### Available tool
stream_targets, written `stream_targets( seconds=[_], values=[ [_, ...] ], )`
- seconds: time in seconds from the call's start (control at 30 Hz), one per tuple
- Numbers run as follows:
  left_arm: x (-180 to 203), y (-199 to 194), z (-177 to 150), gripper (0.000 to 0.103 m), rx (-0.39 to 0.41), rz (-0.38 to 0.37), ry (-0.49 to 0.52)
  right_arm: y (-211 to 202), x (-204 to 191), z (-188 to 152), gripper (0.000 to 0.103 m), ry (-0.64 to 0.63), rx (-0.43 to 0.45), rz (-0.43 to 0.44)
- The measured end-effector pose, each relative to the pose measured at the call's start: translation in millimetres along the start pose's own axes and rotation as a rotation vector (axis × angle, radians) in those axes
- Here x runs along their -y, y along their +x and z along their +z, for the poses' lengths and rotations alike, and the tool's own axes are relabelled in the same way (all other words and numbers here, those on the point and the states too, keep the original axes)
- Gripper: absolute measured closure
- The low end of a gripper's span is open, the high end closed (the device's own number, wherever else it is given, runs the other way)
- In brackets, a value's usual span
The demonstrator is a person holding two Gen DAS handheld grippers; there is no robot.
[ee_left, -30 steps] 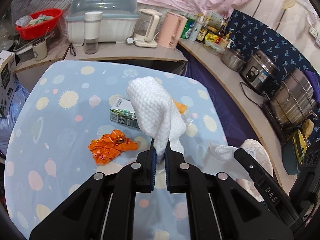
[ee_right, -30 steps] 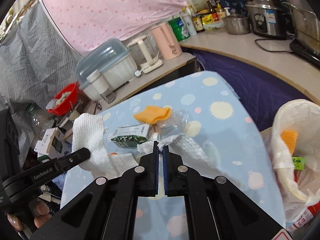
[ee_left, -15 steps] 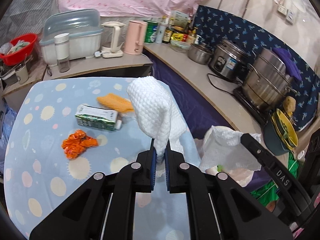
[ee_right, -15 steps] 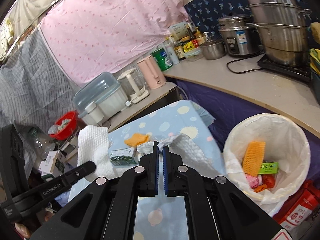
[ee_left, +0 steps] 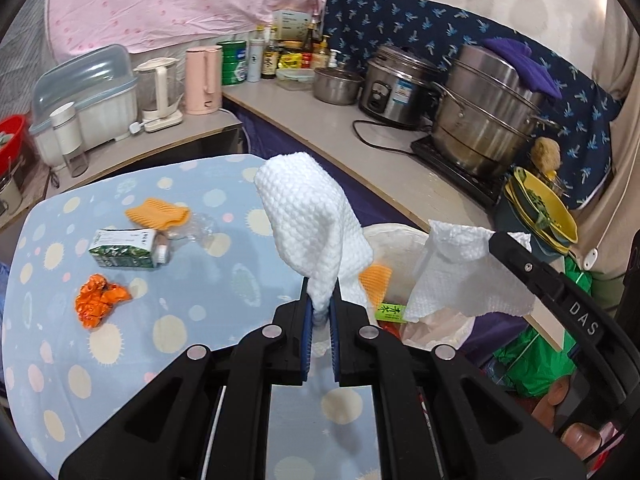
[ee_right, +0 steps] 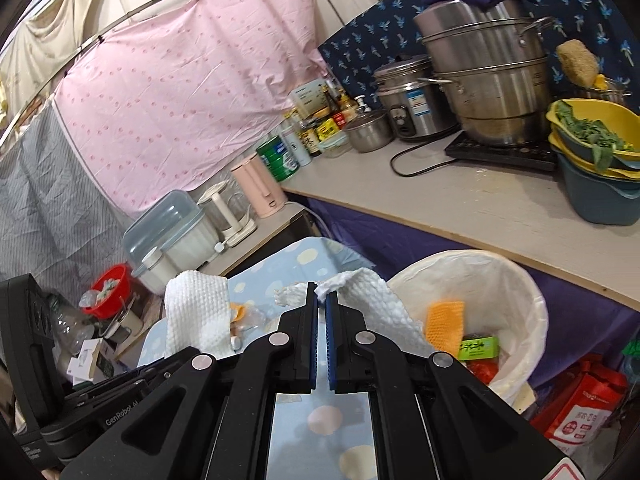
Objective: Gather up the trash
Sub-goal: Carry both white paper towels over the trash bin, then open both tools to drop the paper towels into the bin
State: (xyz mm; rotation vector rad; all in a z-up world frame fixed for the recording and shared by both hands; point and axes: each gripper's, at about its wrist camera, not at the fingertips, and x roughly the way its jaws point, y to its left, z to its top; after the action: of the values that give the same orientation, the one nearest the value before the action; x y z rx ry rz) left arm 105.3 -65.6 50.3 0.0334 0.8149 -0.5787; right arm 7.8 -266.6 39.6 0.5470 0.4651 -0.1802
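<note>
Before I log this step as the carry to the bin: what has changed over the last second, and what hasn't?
Both grippers swung away from the table toward the lined trash bin, which now fills the right wrist view. The left gripper stays shut on the thick white towel, the right gripper on the thin paper towel. Nothing let go. The green carton, orange wrapper and orange sponge lie where they were.

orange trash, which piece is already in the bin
The ribbed orange sponge lying inside the white-lined bin. The other orange sponge and the crumpled orange wrapper lie on the table.
</note>
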Motion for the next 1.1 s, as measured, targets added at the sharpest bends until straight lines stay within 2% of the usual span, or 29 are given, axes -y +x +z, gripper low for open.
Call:
stream_targets(
  seconds=[0.23, 0.57, 1.1],
  values=[
    [38.8, 19.0, 5.9, 0.096, -0.017, -0.014, 0.056, -3.0, 37.3, 10.7, 0.099, 0.039, 0.015, -0.037],
    [86.3, 56.9, 13.6, 0.096, -0.053, -0.036, 0.12, 15.7, 74.0, 16.2, 0.099, 0.085, -0.009, -0.072],
    [111.9, 99.1, 15.6, 0.096, -0.1, -0.035, 0.162, 41.6, 94.2, 15.8, 0.099, 0.107, -0.049, -0.109]
  ],
)
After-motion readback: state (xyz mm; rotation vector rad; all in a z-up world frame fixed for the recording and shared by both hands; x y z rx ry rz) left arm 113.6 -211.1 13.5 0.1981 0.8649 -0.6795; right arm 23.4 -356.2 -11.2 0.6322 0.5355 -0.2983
